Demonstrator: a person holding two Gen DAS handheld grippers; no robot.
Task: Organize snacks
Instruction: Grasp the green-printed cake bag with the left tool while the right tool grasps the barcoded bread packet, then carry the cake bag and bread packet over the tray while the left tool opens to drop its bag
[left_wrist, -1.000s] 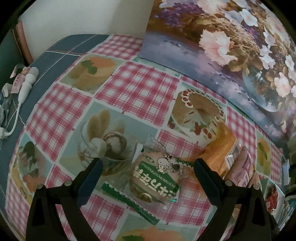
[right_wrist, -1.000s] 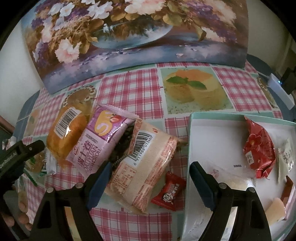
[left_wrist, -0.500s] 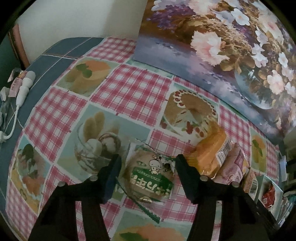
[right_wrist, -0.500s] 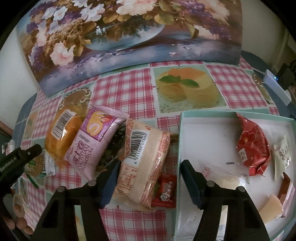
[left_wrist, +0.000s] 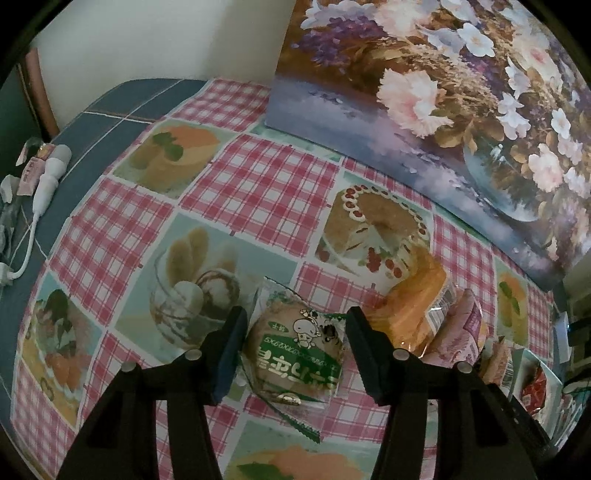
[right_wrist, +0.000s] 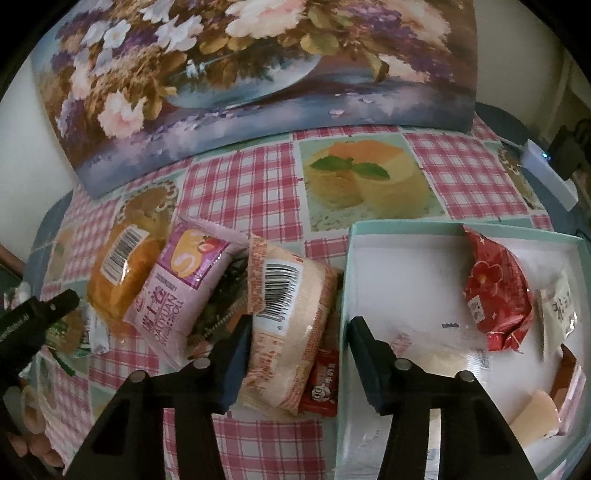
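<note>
Because each snack has to be lifted off the tablecloth (left_wrist: 258, 184) into the box (right_wrist: 406, 229), both tools straddle one. The left gripper (left_wrist: 293, 352) is closing around the green-labelled bun (left_wrist: 295, 354), pads just short of pinching. The right gripper (right_wrist: 299, 354) is closing around the beige packet (right_wrist: 291, 317) beside the box wall, not yet clamped.

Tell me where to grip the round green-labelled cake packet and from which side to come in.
Grip the round green-labelled cake packet across its plump middle, coming down steeply from above. It lies flat on the tablecloth, and its crimped edges are thin and floppy. The left hand-held gripper already straddles it, jaws closing.
</note>
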